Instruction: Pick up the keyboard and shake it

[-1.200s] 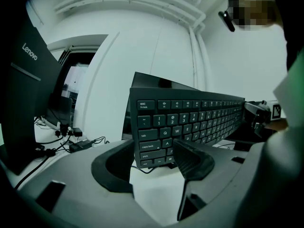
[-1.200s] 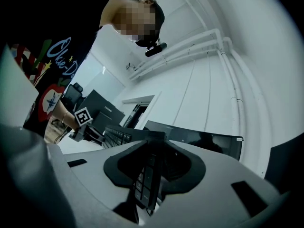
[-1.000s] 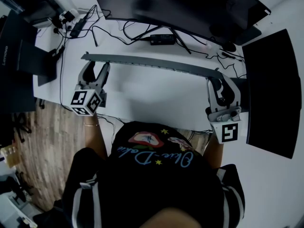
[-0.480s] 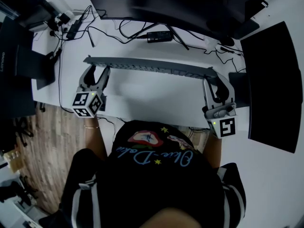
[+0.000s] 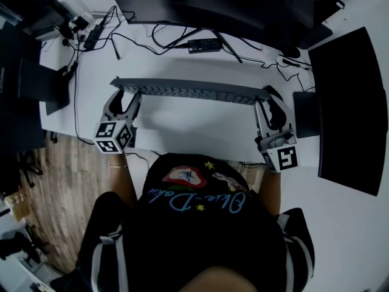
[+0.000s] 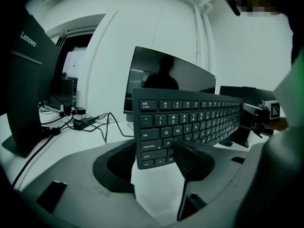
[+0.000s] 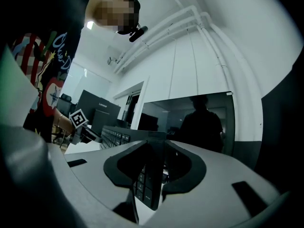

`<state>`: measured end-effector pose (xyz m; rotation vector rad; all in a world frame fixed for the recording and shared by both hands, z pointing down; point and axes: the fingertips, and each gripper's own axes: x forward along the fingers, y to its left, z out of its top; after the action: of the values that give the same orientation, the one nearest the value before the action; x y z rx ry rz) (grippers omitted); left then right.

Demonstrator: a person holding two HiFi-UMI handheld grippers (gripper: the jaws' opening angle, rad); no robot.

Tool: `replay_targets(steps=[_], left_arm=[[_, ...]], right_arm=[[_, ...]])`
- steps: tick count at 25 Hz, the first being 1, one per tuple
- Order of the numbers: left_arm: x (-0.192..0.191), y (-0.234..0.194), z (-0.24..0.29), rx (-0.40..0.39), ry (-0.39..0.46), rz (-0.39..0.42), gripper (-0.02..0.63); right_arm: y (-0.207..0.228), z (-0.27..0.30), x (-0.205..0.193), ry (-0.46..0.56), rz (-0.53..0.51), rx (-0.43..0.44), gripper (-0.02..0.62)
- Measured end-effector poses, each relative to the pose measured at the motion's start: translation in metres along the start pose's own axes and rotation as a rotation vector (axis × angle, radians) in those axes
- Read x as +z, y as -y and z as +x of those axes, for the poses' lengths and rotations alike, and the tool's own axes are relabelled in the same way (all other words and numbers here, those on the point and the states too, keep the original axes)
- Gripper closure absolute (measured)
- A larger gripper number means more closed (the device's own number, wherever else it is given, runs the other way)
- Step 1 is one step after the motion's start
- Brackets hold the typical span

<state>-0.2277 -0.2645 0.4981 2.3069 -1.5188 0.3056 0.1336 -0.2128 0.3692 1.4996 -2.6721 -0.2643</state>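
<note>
Left gripper (image 5: pixel 122 96), right gripper (image 5: pixel 271 100) clamped on keyboard (image 5: pixel 188 92) ends, keyboard on edge

White desk (image 5: pixel 200 126) up front, wood floor (image 5: pixel 55 187) on the L, big dark monitor (image 5: pixel 243 8) at back, white wall (image 7: pixel 199 61) w/ pipes (image 7: pixel 175 20).

A white counter (image 5: pixel 194 123) carries the lot. Black cables (image 5: pixel 152 38) loop across its far side, running to a small black power brick (image 5: pixel 203 45) and a power strip (image 5: pixel 96 35) at the far left corner. A wide dark monitor (image 5: pixel 243 5) stands along the back edge. A dark Lenovo unit (image 6: pixel 28 80) stands upright at the left end. A large black flat panel (image 5: pixel 349 108) lies at the right end, with a smaller dark slab (image 5: pixel 306 114) just beside it.
</note>
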Motion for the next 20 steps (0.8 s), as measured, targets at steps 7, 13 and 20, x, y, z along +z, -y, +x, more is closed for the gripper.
replay_targets(steps=[7,13,20], left_arm=[[-0.019,-0.005,0.003,0.011,-0.054,0.003,0.370],[-0.041,-0.007,0.010,0.011,-0.107,0.001,0.370],[-0.068,-0.010,0.016,0.014,-0.201,-0.020,0.370]], right_arm=[[-0.002,0.002,-0.026,-0.044,0.063,0.000,0.495],[-0.002,0.002,-0.052,-0.097,0.115,-0.005,0.495],[-0.003,0.003,-0.086,-0.169,0.175,0.002,0.495]])
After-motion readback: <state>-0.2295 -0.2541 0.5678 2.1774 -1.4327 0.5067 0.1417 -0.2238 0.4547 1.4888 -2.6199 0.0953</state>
